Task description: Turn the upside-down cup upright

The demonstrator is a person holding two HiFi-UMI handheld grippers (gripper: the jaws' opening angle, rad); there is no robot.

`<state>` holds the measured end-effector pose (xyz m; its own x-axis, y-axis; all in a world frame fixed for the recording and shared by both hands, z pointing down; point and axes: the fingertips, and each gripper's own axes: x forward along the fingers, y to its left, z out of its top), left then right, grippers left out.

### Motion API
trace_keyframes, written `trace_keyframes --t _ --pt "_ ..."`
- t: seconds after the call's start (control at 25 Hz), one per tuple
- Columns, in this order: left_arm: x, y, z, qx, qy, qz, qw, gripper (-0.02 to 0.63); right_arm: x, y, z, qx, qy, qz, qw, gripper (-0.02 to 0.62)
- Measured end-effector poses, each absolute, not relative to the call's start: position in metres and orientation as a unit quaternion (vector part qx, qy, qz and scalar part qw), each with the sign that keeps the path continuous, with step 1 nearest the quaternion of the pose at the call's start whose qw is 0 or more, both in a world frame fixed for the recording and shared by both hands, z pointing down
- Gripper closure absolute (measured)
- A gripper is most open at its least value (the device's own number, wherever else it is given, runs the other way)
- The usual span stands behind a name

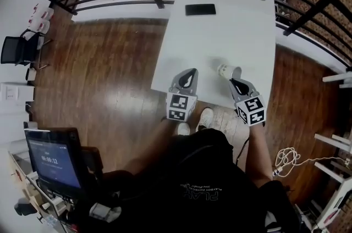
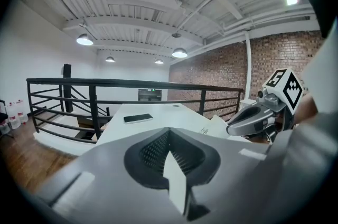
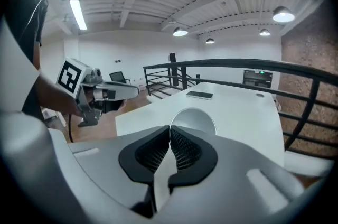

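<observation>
Pinching cup (image 1: pixel 226 69) wall, right tool (image 1: pixel 235 82) by surface (image 1: pixel 231 23) near edge; likely light, crushable: squeeze gently. Left tool (image 1: pixel 189 76) closed, empty.

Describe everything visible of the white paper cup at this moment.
The white paper cup is small, plain and matte, with faint dark print on its side in the left gripper view. It is tilted well over, neither upside-down nor upright, above the near end of the white table. The right tool is shut on its thin wall at one round end, which shows as a pale circle beyond the pads. Whether the cup touches the table cannot be told. Nothing else touches it.
</observation>
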<state>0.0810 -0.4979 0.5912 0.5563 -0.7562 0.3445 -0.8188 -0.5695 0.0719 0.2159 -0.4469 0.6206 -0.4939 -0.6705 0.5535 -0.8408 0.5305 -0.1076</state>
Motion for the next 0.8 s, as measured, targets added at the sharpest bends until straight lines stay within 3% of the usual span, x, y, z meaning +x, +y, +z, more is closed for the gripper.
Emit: trace_keyframes --t 0.44,0.8 --pt "0.089 -0.490 0.586 0.881 -0.442 0.126 0.113 0.611 0.205 -0.427 0.643 0.296 -0.810 0.027 0.506 0.572" --pt "0.081 -0.493 0.583 0.879 -0.446 0.118 0.117 0.611 0.195 -0.438 0.664 0.231 -0.750 0.030 0.619 0.571"
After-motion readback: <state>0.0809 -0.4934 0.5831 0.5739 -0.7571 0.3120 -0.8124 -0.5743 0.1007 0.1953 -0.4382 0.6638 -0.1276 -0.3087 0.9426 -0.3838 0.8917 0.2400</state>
